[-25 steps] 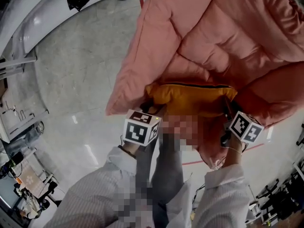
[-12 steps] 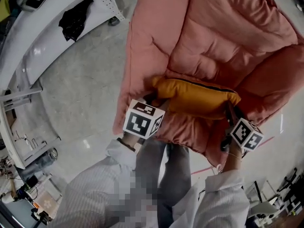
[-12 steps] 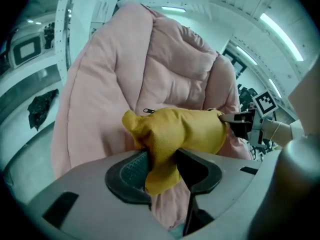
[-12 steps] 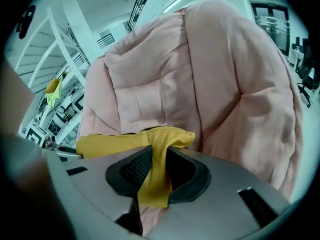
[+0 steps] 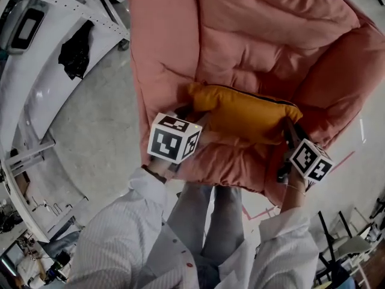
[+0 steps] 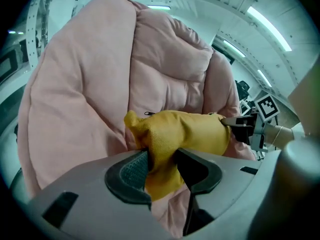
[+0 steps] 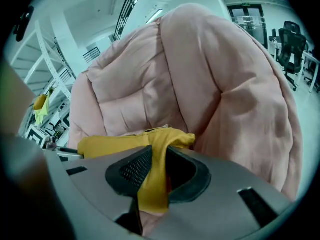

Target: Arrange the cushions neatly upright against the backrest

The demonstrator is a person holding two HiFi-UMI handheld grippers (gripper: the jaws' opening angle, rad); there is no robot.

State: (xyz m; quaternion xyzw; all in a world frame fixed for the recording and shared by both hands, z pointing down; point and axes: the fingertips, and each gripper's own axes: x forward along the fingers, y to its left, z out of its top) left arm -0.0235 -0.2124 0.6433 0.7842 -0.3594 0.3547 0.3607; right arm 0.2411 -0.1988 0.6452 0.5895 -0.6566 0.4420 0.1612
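A mustard-yellow cushion (image 5: 246, 113) lies across the seat of a big puffy pink chair (image 5: 264, 35), held between both grippers. My left gripper (image 5: 191, 114) is shut on the cushion's left corner (image 6: 157, 154), the fabric bunched between its jaws. My right gripper (image 5: 287, 132) is shut on the cushion's right corner (image 7: 156, 171). The pink backrest (image 6: 165, 59) rises just behind the cushion. In the left gripper view the right gripper (image 6: 240, 126) shows at the cushion's far end.
Grey polished floor (image 5: 90, 101) lies left of the chair, with white metal frames (image 5: 54, 5) and a black cloth (image 5: 75, 50) at the upper left. The person's legs (image 5: 210, 221) stand against the chair's front edge. Office chairs (image 7: 290, 49) stand far right.
Both grippers and the yellow cushion have moved forward over the seat, closer to the backrest. The head camera has tilted so the chair fills more of the view.
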